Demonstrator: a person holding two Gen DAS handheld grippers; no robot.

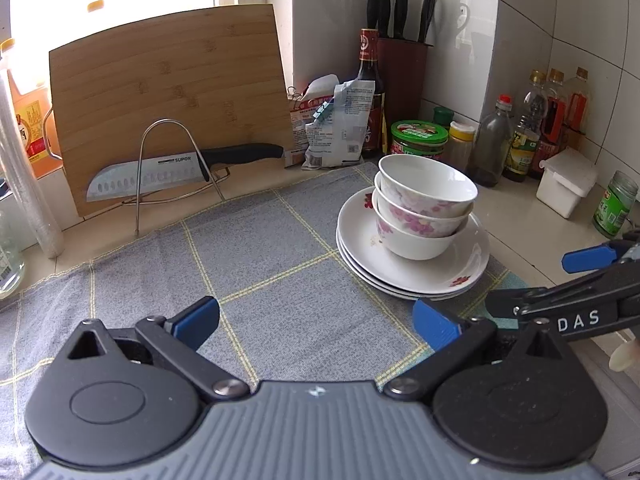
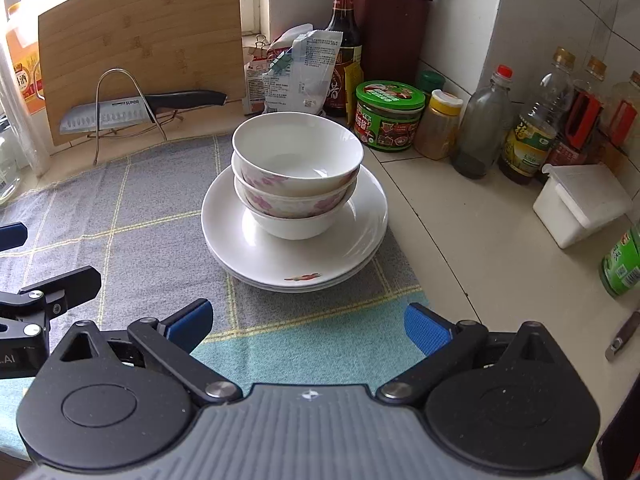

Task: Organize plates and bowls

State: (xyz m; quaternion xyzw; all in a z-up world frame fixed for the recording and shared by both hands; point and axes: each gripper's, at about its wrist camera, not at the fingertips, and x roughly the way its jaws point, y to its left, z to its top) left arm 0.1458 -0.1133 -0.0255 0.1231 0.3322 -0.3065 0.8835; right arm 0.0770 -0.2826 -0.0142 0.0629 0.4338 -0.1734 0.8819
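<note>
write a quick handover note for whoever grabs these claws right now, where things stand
Left claw: open, empty, low over the cloth, left of the stack.
Right claw: open, empty, facing the stack from the near side.
Three bowls are nested on the plates, at least three of them, at the cloth's right edge near the jars.
Done: bowls and plates look gathered into one pile.
Left: possibly nothing; check the pile is centred. The bowls lean slightly in the left view.

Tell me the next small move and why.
Probably ease the right gripper forward to the top bowl's rim. Three bowls sit nested on the stacked plates, both grippers are open and empty, and the right one faces the pile squarely.
</note>
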